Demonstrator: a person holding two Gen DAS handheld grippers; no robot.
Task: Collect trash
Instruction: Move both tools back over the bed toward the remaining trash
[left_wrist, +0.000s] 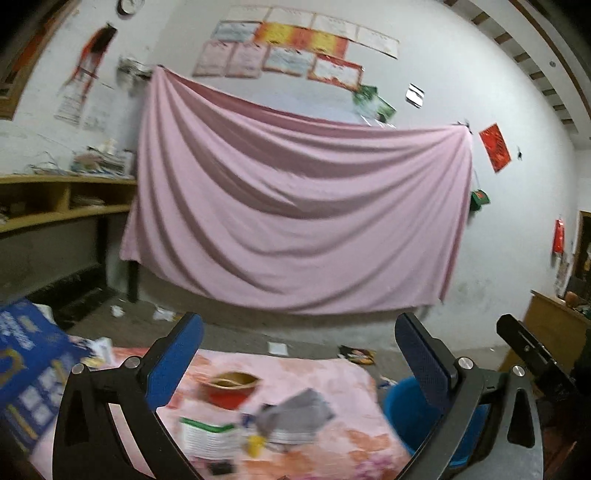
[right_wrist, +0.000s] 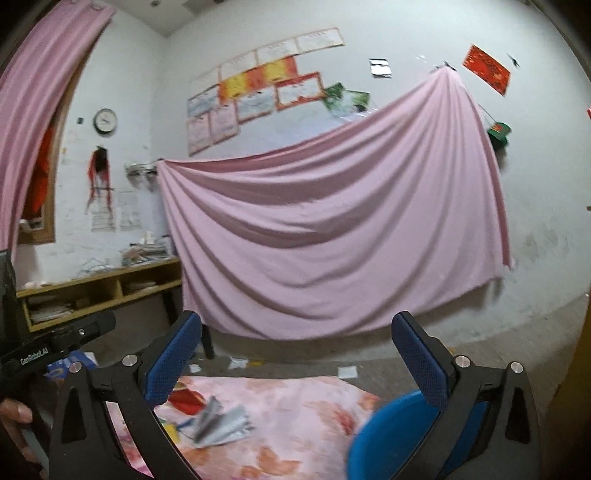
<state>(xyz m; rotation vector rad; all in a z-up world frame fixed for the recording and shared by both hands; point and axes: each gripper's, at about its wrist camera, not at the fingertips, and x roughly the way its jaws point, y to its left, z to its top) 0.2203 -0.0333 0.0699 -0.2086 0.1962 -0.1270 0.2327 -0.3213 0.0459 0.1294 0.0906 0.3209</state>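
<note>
Facing a white wall hung with a pink sheet (left_wrist: 295, 206), I hold both sets of fingers spread wide and empty above a pink floral cloth (right_wrist: 295, 424) that covers the bench. My left gripper (left_wrist: 299, 354) alone shows a red bowl (left_wrist: 229, 391), a green-and-white leaflet (left_wrist: 208, 435) and a blue box (left_wrist: 29, 365); my right gripper (right_wrist: 297, 354) alone shows a wall clock (right_wrist: 105, 120). Crumpled grey paper (left_wrist: 295, 413) lies below and between the left fingers, untouched, and a blue bin (left_wrist: 406, 413) sits beside the right one.
</note>
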